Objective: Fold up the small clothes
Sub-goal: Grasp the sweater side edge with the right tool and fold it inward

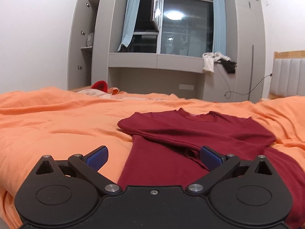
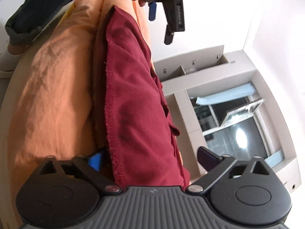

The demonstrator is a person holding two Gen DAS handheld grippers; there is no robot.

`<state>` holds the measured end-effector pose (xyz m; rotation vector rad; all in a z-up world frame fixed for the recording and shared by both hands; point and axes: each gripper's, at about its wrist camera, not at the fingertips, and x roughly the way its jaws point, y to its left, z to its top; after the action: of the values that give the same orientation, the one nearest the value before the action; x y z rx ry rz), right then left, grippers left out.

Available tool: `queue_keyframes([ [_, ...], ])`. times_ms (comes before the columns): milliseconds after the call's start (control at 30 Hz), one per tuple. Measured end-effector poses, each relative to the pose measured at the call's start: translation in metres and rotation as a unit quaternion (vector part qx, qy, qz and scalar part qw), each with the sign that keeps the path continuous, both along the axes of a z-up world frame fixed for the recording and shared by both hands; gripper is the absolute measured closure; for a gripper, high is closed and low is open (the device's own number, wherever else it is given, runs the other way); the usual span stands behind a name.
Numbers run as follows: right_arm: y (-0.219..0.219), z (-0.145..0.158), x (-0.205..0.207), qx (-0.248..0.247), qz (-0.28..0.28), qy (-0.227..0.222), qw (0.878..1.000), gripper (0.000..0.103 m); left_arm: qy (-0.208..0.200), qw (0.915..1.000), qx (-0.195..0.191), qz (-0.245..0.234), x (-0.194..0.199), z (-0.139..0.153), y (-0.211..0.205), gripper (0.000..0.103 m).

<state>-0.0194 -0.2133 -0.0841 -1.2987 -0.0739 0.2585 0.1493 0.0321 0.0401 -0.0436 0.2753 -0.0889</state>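
Observation:
A dark red long-sleeved top [image 1: 190, 131] lies flat on the orange bedspread [image 1: 57, 126], one sleeve folded across its body. My left gripper [image 1: 153, 157] is open, low over the top's near left edge, holding nothing. In the right wrist view, rolled sideways, my right gripper [image 2: 150, 160] is open with the top's hemmed edge [image 2: 137, 114] between its jaws; its blue left pad [image 2: 95, 161] is under the cloth. The left gripper also shows in that view [image 2: 162, 17], held by a hand.
A grey wardrobe with an open door [image 1: 82, 43] and a window with blue curtains [image 1: 181, 24] stand beyond the bed. A red hat [image 1: 100, 85] lies at the bed's far edge. Clothes hang on the sill [image 1: 219, 62]. A padded headboard [image 1: 287, 76] is at right.

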Motion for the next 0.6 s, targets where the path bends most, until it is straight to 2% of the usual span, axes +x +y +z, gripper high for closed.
queue_keyframes([
  [33,0.0,-0.001,-0.002,-0.004,0.004,0.0,1.0,0.019,-0.004,1.0,-0.003,-0.003,-0.005,0.0,0.0,0.001],
  [100,0.002,-0.003,-0.004,-0.008,0.013,0.009,1.0,0.041,-0.013,0.9998,-0.008,-0.01,-0.018,0.0,0.0,0.001],
  [133,0.001,-0.003,-0.006,-0.006,0.015,0.014,1.0,0.048,-0.017,0.9997,-0.01,-0.014,-0.023,0.0,0.0,0.001],
  [200,-0.001,-0.001,-0.008,0.001,0.021,0.015,1.0,0.076,-0.023,0.9993,-0.014,-0.025,-0.032,-0.002,0.0,0.001],
  [267,-0.001,0.003,-0.008,0.013,0.026,0.002,1.0,0.089,-0.028,0.9987,-0.011,-0.04,-0.041,-0.004,-0.002,0.001],
  [433,-0.004,0.026,-0.003,0.082,0.016,-0.003,0.997,0.092,-0.053,0.9945,0.008,-0.091,-0.062,-0.006,-0.014,0.001],
  [600,-0.009,0.049,0.007,0.148,0.001,0.017,0.989,0.092,-0.075,0.9825,0.025,-0.169,-0.082,-0.01,-0.026,0.001],
])
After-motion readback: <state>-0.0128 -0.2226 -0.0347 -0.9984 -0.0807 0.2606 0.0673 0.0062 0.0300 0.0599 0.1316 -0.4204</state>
